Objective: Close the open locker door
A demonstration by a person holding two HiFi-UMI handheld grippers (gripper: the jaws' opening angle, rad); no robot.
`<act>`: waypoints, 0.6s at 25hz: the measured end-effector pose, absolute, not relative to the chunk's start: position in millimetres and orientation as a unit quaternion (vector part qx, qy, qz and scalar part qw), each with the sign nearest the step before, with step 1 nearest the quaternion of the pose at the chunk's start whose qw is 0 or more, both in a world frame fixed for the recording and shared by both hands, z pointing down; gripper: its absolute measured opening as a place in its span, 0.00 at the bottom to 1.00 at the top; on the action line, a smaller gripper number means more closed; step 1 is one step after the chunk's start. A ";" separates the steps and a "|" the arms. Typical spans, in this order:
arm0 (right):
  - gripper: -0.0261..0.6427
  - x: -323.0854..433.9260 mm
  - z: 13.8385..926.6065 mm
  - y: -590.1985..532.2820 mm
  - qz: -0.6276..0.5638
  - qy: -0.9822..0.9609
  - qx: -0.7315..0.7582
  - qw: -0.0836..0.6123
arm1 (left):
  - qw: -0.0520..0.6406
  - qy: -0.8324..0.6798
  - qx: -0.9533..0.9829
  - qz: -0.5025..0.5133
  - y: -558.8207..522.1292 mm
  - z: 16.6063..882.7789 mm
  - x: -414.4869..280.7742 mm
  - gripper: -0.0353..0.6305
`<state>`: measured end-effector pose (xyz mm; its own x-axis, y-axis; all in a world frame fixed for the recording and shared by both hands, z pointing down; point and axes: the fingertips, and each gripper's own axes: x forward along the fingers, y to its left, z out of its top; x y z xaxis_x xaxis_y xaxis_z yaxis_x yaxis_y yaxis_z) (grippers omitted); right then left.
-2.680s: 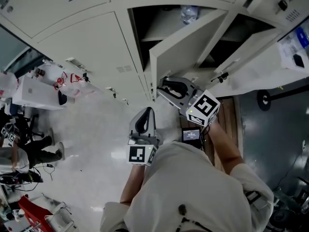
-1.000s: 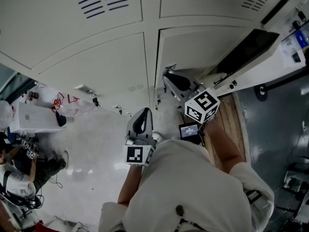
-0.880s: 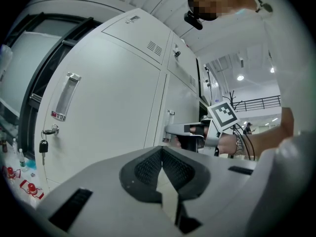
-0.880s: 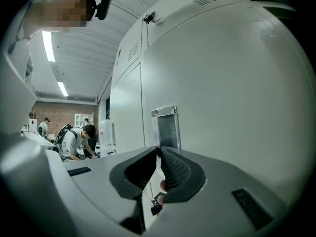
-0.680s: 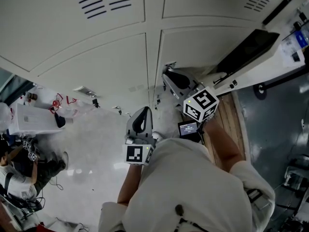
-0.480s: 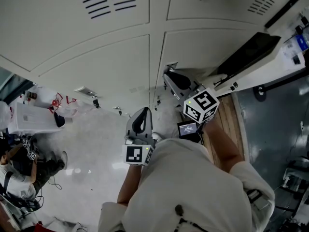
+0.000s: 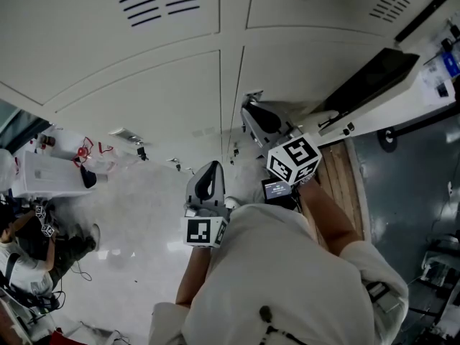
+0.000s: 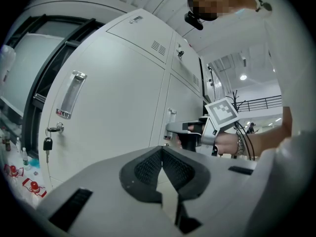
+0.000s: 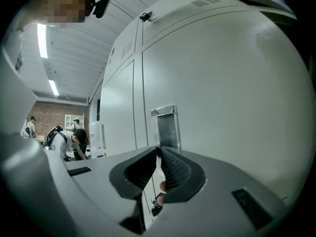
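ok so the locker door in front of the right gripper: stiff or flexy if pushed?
Locker door looks like flat painted sheet metal: probably stiff, swinging as one panel rather than bending. It sits flush with the neighbouring door, so a push likely moves it little. Its smooth face may let the right gripper slide.

locker doors (image 7: 165,92) ahead, bare floor (image 7: 144,203) leftward

The locker door (image 7: 287,77) is a plain pale-grey metal panel. It stands upright and shut, flush with the neighbouring door (image 7: 144,99) in the row. A slim vertical metal handle (image 9: 165,125) sits near its left edge, just beside the seam between the two.
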<state>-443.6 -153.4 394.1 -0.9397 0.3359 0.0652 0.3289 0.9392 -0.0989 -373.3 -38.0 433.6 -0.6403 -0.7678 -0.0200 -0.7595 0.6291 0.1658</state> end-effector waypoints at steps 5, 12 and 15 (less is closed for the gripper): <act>0.11 -444.5 393.2 -152.5 0.021 -0.988 -0.144 0.042 | 0.020 -0.908 0.413 -0.074 -35.1 429.6 -369.4 0.06; 0.11 -442.2 392.7 -155.9 0.019 -0.992 -0.119 0.034 | 0.020 -0.917 0.392 -0.063 -21.2 429.1 -361.3 0.06; 0.13 -437.8 391.6 -157.8 0.021 -0.992 -0.119 0.032 | 0.022 -0.920 0.386 -0.060 -16.8 430.8 -356.5 0.06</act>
<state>-437.8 -157.8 391.6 -0.9697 0.2372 0.0590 0.2344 0.9708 -0.0499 -356.5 -16.8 430.8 -0.7012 -0.7129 -0.0066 -0.7077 0.6949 0.1272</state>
